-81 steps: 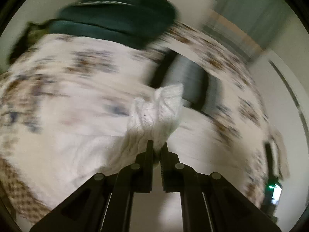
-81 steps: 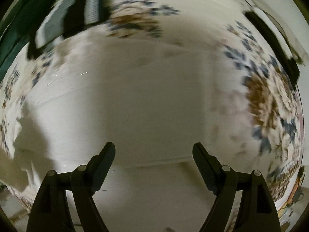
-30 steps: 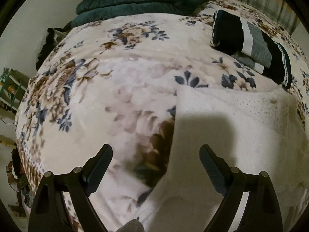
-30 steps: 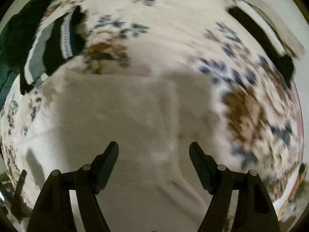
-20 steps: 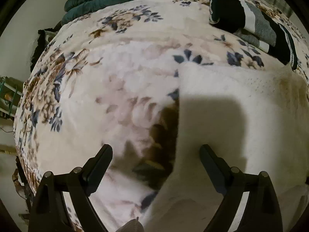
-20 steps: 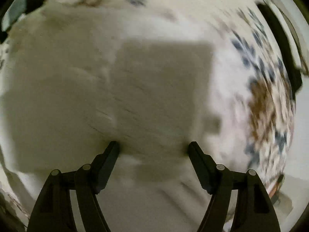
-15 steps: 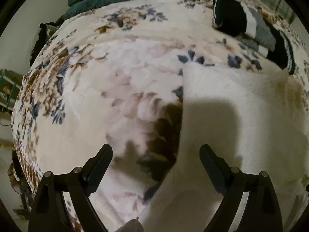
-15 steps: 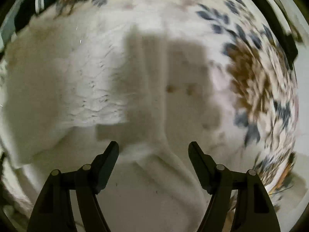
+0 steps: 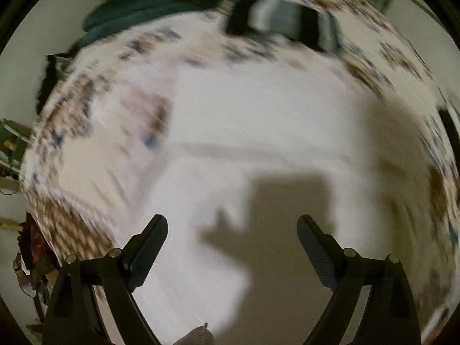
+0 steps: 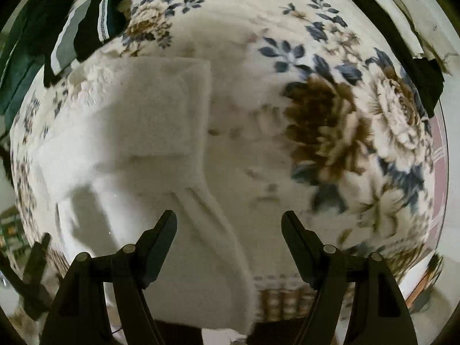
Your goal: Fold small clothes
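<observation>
A white knitted garment (image 10: 138, 149) lies spread flat on the floral blanket (image 10: 330, 120), one panel folded over its top part. In the blurred left wrist view the same white garment (image 9: 258, 132) fills the middle. My left gripper (image 9: 232, 238) hangs open above it, nothing between its fingers. My right gripper (image 10: 229, 230) is open too, over the garment's right edge near the bed's front. The other gripper's dark finger (image 10: 36, 256) shows at the lower left of the right wrist view.
A folded black, grey and white striped garment (image 10: 83, 28) lies at the back of the bed, also seen blurred as the striped garment (image 9: 284, 26). A dark green quilt (image 9: 161, 5) is piled behind it. A dark strip (image 10: 388, 37) runs along the bed's right side.
Both grippers have swept sideways and lifted a little. The left view now centres on the white garment instead of its left edge. The right view shows the garment's right edge and more blanket.
</observation>
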`<act>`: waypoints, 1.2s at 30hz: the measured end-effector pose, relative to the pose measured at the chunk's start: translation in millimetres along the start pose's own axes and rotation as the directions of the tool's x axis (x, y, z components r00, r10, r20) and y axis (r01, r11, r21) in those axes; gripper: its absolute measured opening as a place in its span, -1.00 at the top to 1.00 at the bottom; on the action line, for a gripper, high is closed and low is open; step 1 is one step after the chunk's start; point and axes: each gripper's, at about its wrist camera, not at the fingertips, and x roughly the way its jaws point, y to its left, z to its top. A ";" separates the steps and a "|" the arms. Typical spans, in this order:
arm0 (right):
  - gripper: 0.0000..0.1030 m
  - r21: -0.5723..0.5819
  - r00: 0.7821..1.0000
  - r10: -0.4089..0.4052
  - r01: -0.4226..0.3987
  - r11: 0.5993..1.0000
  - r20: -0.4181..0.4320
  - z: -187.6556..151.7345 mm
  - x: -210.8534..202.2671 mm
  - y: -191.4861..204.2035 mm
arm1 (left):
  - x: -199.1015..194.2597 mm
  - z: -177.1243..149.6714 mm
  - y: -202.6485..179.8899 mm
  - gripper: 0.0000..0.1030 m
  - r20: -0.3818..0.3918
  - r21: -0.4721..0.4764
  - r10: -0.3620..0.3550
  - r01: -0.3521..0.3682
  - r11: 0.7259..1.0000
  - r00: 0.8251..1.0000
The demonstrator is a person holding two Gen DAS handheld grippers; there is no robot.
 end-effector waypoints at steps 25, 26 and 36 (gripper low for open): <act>-0.49 -0.244 0.924 0.354 -0.380 0.892 -0.146 160.4 88.9 -29.2 | 7.0 -156.3 -191.0 0.88 -0.169 0.041 -0.121 0.129 0.991 0.978; -0.49 -0.248 0.923 0.357 -0.384 0.890 -0.145 164.3 94.3 -23.2 | 0.7 -154.3 -183.5 0.88 -0.164 0.022 -0.129 0.134 0.991 0.978; 0.84 -0.194 0.904 0.406 -0.426 0.884 -0.136 165.6 78.8 29.8 | -61.5 -130.9 -93.1 0.88 -0.055 -0.162 -0.159 0.149 0.976 0.986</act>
